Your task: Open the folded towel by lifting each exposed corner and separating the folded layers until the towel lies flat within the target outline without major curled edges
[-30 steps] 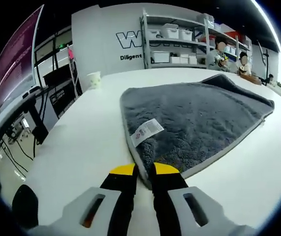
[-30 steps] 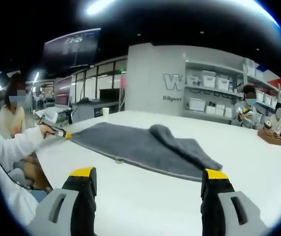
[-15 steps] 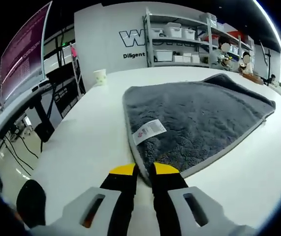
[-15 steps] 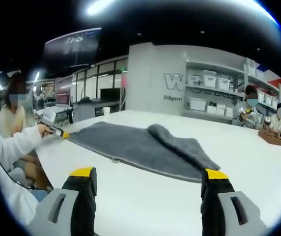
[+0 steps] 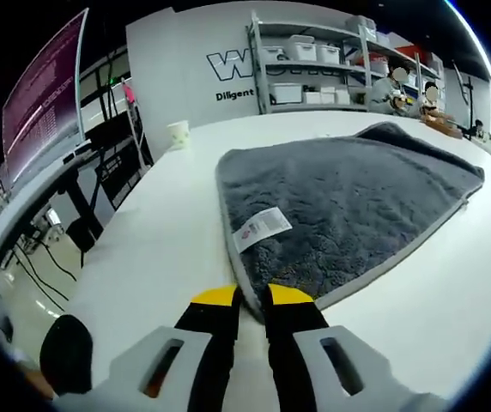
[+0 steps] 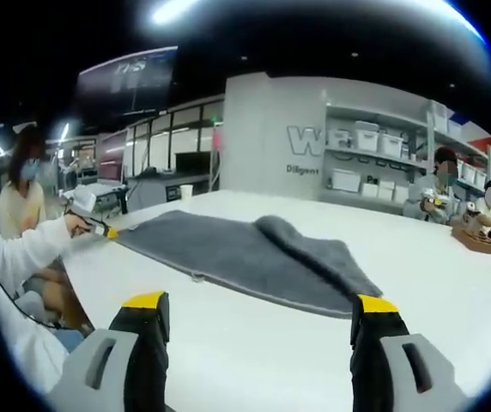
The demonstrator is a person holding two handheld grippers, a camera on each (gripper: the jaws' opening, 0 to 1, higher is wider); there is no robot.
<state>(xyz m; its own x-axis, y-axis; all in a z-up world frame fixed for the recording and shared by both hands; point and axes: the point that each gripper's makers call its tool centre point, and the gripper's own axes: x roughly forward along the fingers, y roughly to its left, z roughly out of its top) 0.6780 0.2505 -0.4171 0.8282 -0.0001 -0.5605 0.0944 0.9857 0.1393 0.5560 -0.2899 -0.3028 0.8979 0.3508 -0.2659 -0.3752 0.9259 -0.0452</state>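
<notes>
Gripping the near corner of the grey towel (image 5: 348, 206), the left tongs (image 5: 251, 300) are clamped shut on its pale bound hem, the yellow tips nearly touching. Left to right in the left gripper view: a dark wall screen (image 5: 39, 99) is seen at far left, then a paper cup (image 5: 177, 134) standing on the white desk (image 5: 151, 249) well apart from the towel, then the towel itself, spread across the desk's middle and right. A white care label (image 5: 261, 228) lies on the pile just inside the towel's left hem, near the tongs. A raised fold is seen at the far right corner. Shelving with white bins (image 5: 314, 69) is seen behind, against a wall with lettering.

In the right gripper view, a person's sleeve (image 6: 22, 253) is seen at left, with the left tongs (image 6: 108, 232) held at the towel's (image 6: 228, 253) left corner. The towel is laid flat across the desk (image 6: 254, 352), with a folded-over layer humped along its right part. The right tongs (image 6: 258, 313) are held wide open above bare desk, near the towel's front edge but not touching it. Seated people are seen at far right by the shelves (image 6: 361, 163).
</notes>
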